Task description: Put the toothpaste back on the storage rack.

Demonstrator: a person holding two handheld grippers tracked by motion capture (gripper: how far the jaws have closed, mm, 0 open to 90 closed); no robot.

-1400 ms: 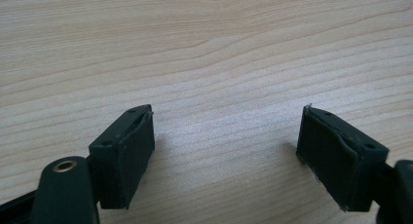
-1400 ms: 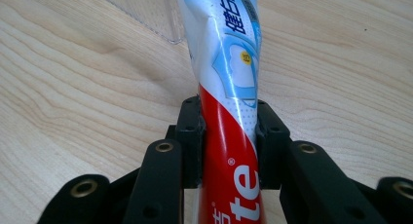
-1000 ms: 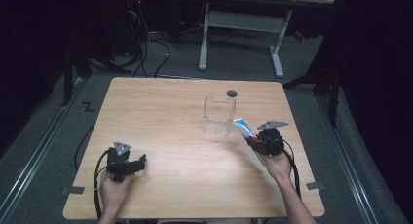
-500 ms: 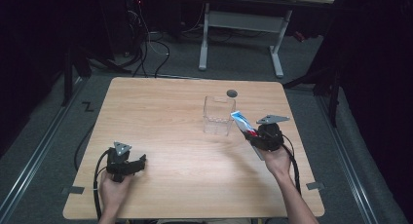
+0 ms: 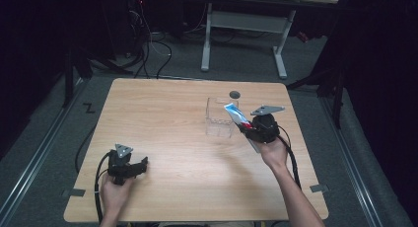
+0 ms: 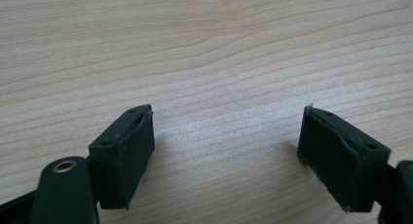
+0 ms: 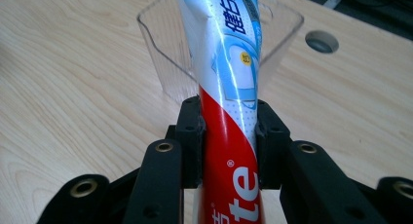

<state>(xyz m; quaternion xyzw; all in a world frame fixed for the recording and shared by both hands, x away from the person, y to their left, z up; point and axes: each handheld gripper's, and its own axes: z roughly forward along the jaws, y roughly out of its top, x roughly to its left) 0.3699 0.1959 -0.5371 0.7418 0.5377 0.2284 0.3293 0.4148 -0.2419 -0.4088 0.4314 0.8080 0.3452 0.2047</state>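
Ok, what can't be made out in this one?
- Toothpaste tube: right gripper view, both ends cut off by the frame edges, cap unseen.
- Tube print: too small in the high view.
- Clear box: its contents unreadable through glare.
- Left claw: its opening too small in the high view.

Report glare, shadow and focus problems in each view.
High view: table lit, surroundings dark. Right gripper view: glare streak down the toothpaste tube, clear container behind slightly soft. Left gripper view: left claw casts soft shadows on sharp wood grain.
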